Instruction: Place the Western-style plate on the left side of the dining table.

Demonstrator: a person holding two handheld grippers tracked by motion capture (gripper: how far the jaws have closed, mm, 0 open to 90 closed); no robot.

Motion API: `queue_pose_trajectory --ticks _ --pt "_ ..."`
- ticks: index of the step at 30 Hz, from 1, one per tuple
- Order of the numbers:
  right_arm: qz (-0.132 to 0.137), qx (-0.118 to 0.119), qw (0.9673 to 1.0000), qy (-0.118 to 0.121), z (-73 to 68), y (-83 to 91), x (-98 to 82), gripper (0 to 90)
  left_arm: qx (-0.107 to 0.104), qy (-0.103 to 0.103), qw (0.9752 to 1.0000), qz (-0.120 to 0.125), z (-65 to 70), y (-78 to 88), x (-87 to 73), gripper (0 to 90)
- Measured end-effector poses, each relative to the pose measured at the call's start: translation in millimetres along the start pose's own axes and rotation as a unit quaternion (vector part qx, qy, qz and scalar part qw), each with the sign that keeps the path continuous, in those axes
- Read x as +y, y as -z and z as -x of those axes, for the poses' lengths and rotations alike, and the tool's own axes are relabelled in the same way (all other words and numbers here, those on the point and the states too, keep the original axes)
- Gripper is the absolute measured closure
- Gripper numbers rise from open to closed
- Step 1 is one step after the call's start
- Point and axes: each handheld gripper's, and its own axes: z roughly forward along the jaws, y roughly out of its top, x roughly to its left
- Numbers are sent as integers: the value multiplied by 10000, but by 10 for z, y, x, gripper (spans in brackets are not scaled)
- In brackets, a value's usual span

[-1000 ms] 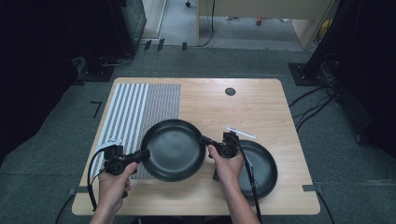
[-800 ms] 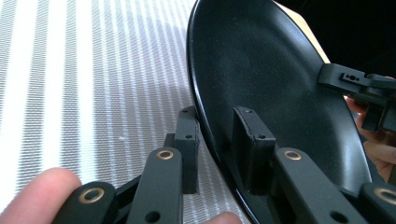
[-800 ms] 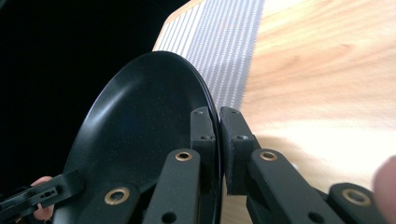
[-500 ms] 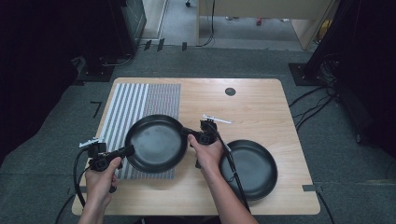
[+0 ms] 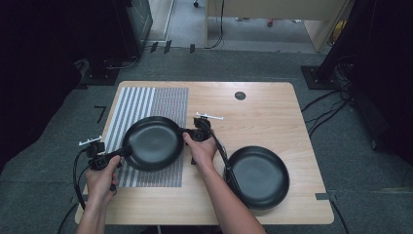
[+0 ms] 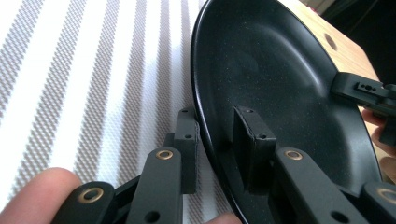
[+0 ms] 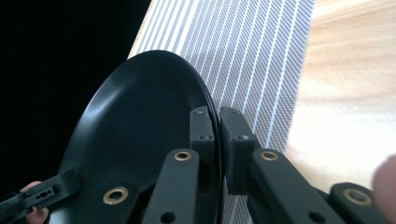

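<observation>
We see the left gripper [image 5: 113, 155] and right gripper [image 5: 187, 132] each clamped on opposite rims of an empty black pan [image 5: 153, 143] over the striped mat [image 5: 146, 100] — a second pan [image 5: 258, 176], also empty, sits on the table [image 5: 263, 117].

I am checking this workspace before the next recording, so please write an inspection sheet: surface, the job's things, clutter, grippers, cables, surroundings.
Surface: wooden table with a round dark port; a striped grey-white mat covers its left part.
Job's things: carried pan over the mat, held at opposite rims; second pan rests on bare wood at the right.
Clutter: nothing seen.
Grippers: left gripper shut on the carried pan's rim; right gripper shut on the opposite rim.
Cables: one trails from each gripper; the right gripper's cable passes close to the second pan.
Surroundings: grey carpet, loose floor cables, dark equipment at both sides.
</observation>
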Motion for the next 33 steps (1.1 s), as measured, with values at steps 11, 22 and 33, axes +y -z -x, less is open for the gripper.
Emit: queue_pose_trajectory --ticks 11,22,33 --pt "-62 -145 9999 69 -36 -331 159 845 109 146 9998 115 -226 -211 197 727" --pt "-29 -250 9997 -63 12 -573 225 840 258 338 9988 232 -335 -383 305 737" --pt "124 -380 9991 -103 62 -675 303 837 307 387 9982 344 -359 -540 377 736"
